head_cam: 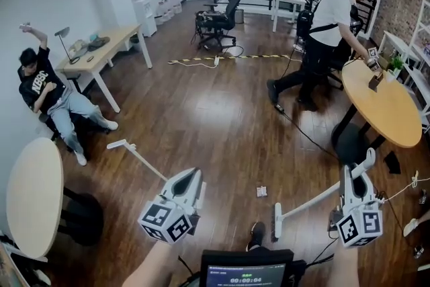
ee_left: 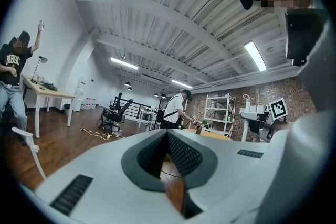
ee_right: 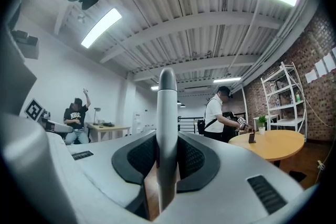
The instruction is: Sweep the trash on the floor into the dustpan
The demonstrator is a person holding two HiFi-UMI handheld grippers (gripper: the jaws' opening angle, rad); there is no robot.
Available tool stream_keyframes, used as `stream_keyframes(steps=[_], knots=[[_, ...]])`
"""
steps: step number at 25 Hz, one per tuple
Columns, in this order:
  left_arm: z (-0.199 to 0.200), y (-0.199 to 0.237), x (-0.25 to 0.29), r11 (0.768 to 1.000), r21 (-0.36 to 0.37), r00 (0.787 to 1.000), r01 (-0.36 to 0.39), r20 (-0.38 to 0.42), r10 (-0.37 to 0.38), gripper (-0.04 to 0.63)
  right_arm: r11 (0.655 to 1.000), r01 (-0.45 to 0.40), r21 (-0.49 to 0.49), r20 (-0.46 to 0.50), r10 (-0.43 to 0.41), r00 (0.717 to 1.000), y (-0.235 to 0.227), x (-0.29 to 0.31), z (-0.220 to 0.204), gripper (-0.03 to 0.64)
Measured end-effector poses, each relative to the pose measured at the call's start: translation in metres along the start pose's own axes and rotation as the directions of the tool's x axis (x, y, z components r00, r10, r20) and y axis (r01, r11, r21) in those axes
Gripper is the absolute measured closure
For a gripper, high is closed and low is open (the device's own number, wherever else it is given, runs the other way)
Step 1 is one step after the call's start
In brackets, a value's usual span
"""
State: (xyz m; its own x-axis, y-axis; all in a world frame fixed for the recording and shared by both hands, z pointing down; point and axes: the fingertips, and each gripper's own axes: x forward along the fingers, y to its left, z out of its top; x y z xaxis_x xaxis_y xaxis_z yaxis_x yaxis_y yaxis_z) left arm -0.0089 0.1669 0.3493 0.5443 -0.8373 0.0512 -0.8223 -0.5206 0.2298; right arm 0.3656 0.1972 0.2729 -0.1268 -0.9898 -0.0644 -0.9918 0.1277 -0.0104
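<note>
Grip looks sound on the right: the right tool [ee_right: 167,140] is clamped on the broom handle [ee_right: 167,107], which rises straight up between its pads. The left tool [ee_left: 169,136] has its jaws drawn nearly together with nothing between them; only floor shows through the slit.

From the right tool the handle slants down to the brush head [head_cam: 276,222], which rests on the floor near the person's own shoe [head_cam: 256,235]. The trash [head_cam: 261,191], one small pale scrap, lies on bare wood just beyond the brush and apart from it. A long white rod [head_cam: 138,158] runs out from beside the left tool. I take it for the dustpan's handle, but the pan itself is not in view.

That is the main hazard. With no pan steadied behind the scrap, a stroke would likely scoot it off across the glossy boards. A hard flick could send it toward the black cable [head_cam: 306,134] or under the round counter [head_cam: 396,138] at right, whose dark base [head_cam: 349,144] stands near the broom's swing. The shoe could also snag the brush.

Open floor [head_cam: 201,111] stretches ahead and to the left, well apart from the pale counter [head_cam: 33,191] at the left edge.
</note>
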Motion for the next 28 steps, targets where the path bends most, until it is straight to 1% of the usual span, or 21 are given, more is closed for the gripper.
stream_keyframes(steps=[2, 5, 7, 9, 11, 14, 18, 20, 22, 26, 28], knots=[[-0.001, 0.013, 0.032, 1.0, 0.0, 1.0, -0.01, -0.008, 0.01, 0.591, 1.0, -0.001, 0.004, -0.004, 0.001, 1.0, -0.01, 0.028, -0.012, 0.523], [-0.003, 0.014, 0.092, 1.0, 0.012, 1.0, -0.013, -0.022, 0.014, 0.591, 1.0, -0.013, 0.005, -0.016, 0.013, 1.0, -0.041, 0.074, -0.028, 0.523], [0.0, 0.017, 0.126, 0.999, 0.032, 1.0, -0.016, -0.019, 0.016, 0.591, 1.0, -0.023, 0.013, -0.018, 0.023, 1.0, -0.057, 0.099, -0.033, 0.523], [0.008, 0.022, 0.154, 0.999, 0.03, 1.0, -0.026, -0.005, 0.027, 0.591, 0.999, -0.037, 0.015, -0.015, 0.037, 0.999, -0.066, 0.121, -0.034, 0.523], [0.013, 0.024, 0.183, 0.999, 0.032, 1.0, -0.021, 0.006, 0.021, 0.591, 0.999, -0.05, 0.013, -0.002, 0.05, 0.999, -0.075, 0.142, -0.034, 0.523], [0.011, 0.025, 0.23, 0.999, 0.041, 1.0, -0.003, 0.006, 0.002, 0.591, 0.998, -0.061, 0.009, 0.018, 0.06, 0.998, -0.092, 0.175, -0.043, 0.523], [-0.01, 0.028, 0.294, 1.0, 0.019, 1.0, -0.012, 0.008, 0.012, 0.591, 0.997, -0.078, 0.0, 0.015, 0.078, 0.997, -0.128, 0.218, -0.069, 0.523], [-0.022, 0.035, 0.33, 1.0, 0.025, 1.0, -0.007, 0.006, 0.007, 0.591, 0.996, -0.084, -0.011, 0.018, 0.085, 0.996, -0.145, 0.246, -0.085, 0.523], [-0.033, 0.045, 0.365, 1.0, 0.02, 1.0, 0.008, -0.01, -0.008, 0.591, 0.997, -0.071, -0.019, 0.015, 0.071, 0.997, -0.158, 0.276, -0.102, 0.523], [-0.047, 0.06, 0.401, 0.998, -0.021, 0.998, 0.062, 0.01, -0.062, 0.591, 0.998, -0.036, -0.047, 0.007, 0.036, 0.999, -0.174, 0.314, -0.128, 0.523], [-0.056, 0.065, 0.412, 0.997, -0.022, 0.997, 0.074, -0.006, -0.074, 0.591, 0.998, -0.006, -0.057, -0.001, 0.006, 1.0, -0.183, 0.324, -0.142, 0.523]])
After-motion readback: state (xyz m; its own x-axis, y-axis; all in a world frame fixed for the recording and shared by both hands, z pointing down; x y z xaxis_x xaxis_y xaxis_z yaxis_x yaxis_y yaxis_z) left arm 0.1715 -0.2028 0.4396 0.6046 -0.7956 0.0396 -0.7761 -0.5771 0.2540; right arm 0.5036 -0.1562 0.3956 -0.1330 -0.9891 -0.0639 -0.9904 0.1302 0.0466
